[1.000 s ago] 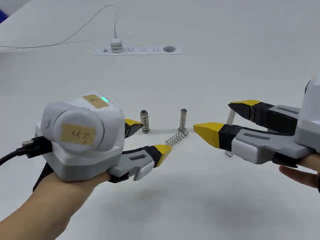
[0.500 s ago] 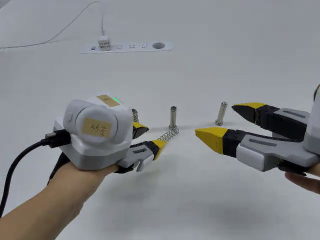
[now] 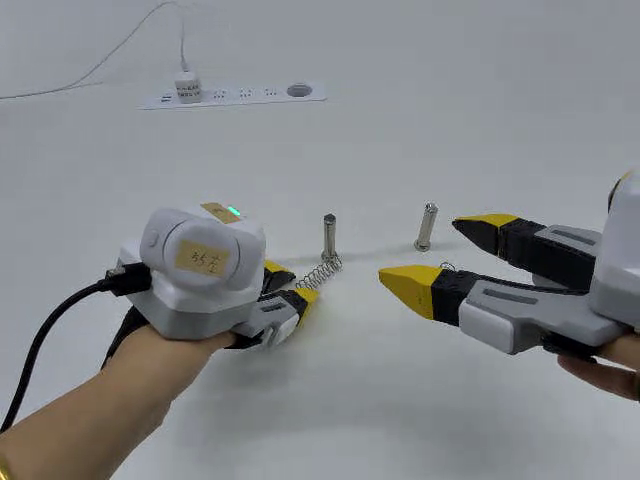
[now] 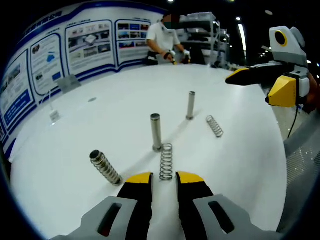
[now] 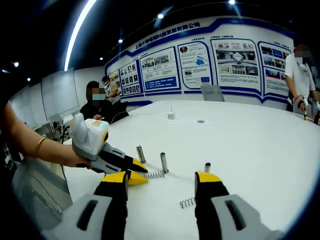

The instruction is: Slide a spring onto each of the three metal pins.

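Three metal pins stand on the white table. The left pin (image 4: 105, 167) (image 5: 140, 153) carries a spring. The middle pin (image 3: 329, 235) (image 4: 156, 131) (image 5: 163, 162) and the right pin (image 3: 427, 226) (image 4: 190, 104) (image 5: 207, 167) are bare. A loose spring (image 3: 322, 272) (image 4: 166, 161) (image 5: 154, 174) lies at the middle pin's base. My left gripper (image 3: 292, 283) (image 4: 164, 179) (image 5: 141, 174) has its jaws narrowed around that spring's near end, with a small gap still showing on each side. Another spring (image 4: 215, 126) (image 5: 188, 202) lies beside the right pin. My right gripper (image 3: 440, 252) (image 5: 166, 179) (image 4: 255, 86) hovers wide open near it, holding nothing.
A white power strip (image 3: 232, 95) with a plug (image 3: 186, 85) and a thin cable lies at the far side of the table. A black cable (image 3: 50, 330) trails from the left gripper. People sit and stand beyond the table in the gripper views.
The head camera has shifted, moving everything left in the picture. The left gripper's jaws have drawn closer together around the spring's end. The right gripper stays wide open.
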A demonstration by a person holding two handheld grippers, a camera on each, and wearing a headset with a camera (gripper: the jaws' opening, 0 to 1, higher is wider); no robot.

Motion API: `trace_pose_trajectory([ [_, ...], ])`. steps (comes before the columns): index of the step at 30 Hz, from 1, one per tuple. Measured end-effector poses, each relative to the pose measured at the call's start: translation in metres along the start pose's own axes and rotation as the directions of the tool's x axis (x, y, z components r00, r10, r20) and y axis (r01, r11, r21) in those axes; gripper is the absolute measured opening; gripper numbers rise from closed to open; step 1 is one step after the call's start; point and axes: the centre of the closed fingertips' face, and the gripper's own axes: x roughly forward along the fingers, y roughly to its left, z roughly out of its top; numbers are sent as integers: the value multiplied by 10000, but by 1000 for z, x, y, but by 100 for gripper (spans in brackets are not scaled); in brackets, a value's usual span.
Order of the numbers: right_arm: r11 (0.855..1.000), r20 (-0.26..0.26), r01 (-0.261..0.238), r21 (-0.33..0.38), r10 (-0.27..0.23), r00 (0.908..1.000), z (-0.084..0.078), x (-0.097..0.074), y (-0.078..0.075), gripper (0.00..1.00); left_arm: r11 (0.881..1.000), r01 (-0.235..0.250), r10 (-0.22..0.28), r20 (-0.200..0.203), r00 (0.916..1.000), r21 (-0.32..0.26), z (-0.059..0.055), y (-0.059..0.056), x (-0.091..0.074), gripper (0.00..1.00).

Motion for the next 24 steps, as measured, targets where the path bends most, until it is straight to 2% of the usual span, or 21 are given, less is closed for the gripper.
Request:
trace_pose_trajectory([
  [1,10000,17,13,12,-13,10000,0,0,0,55,10000,7,-7,110,9999,-39,2,0,1,19],
  [5,9999,10,134,-31,-134,9999,1,0,-3,55,10000,69,-69,99,9999,-8,2,2,1,17],
  [14,9997,-172,232,1,-232,9996,-3,1,-7,55,9987,256,-261,98,9996,445,4,-3,4,11],
  [20,9991,-274,342,247,-335,9991,-6,1,-12,55,9966,348,-356,94,9993,744,3,-7,0,10],
  [24,9983,-255,416,410,-405,9989,-6,0,-15,55,9966,395,-415,269,9988,729,5,-9,-5,10],
])
